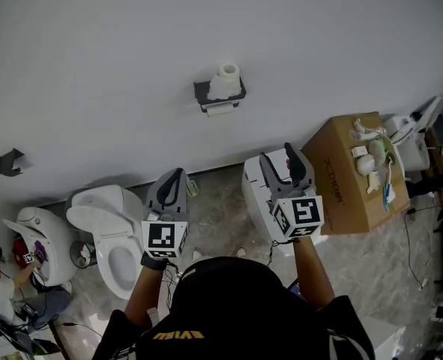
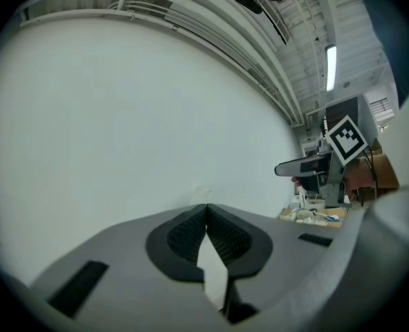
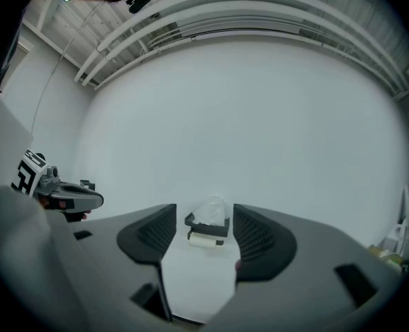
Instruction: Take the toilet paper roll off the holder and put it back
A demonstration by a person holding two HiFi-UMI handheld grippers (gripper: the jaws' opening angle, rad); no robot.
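A black holder (image 1: 219,96) is fixed to the white wall, with a white toilet paper roll (image 1: 221,110) hanging under its shelf and a second white roll (image 1: 227,81) standing on top. In the right gripper view the holder (image 3: 207,225) shows far off between the jaws, which stand apart with nothing between them. My right gripper (image 1: 284,163) is open, held well short of the wall, below and right of the holder. My left gripper (image 1: 172,187) is shut and empty, its pads (image 2: 190,235) meeting, lower left of the holder.
A white toilet (image 1: 109,235) stands below left, a white unit (image 1: 260,193) behind the right gripper. A cardboard box (image 1: 348,175) with small items on top sits at right. A small black bracket (image 1: 10,162) is on the wall at far left.
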